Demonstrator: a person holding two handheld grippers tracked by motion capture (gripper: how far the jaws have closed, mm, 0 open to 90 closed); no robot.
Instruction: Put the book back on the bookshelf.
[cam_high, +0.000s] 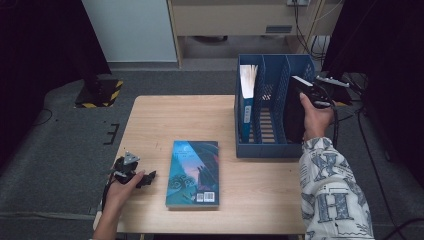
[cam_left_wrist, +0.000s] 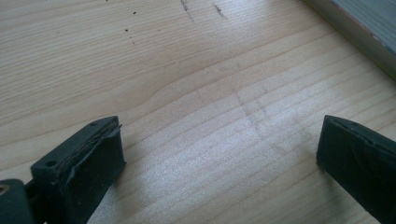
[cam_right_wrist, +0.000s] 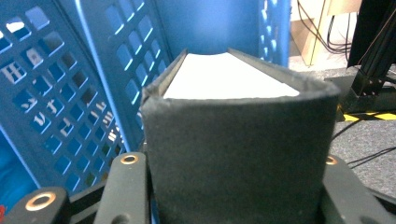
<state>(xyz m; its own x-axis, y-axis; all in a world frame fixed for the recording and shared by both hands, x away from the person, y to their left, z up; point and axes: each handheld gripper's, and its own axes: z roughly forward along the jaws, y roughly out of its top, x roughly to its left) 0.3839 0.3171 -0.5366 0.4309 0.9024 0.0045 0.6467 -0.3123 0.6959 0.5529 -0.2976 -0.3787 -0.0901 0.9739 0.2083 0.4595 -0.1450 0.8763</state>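
Observation:
A black hardcover book (cam_high: 294, 119) stands upright in the rightmost slot of a blue perforated file rack (cam_high: 262, 150), and my right gripper (cam_high: 309, 94) is shut on its spine from above. In the right gripper view the black book (cam_right_wrist: 233, 140) sits spine-first between the two jaws of my right gripper (cam_right_wrist: 236, 189), white page edges showing above, with the file rack's wall (cam_right_wrist: 70, 93) to its left. My left gripper (cam_high: 145, 179) rests low at the table's front left, open. Its jaws stand wide apart over bare wood in the left gripper view (cam_left_wrist: 219, 158).
A blue-covered book (cam_high: 194, 172) lies flat at the table's front middle; its edge (cam_left_wrist: 369, 28) shows in the left gripper view. Another book with a blue spine (cam_high: 247, 100) stands in the rack's left slot. Cables and a stand base lie on the floor beyond the right edge.

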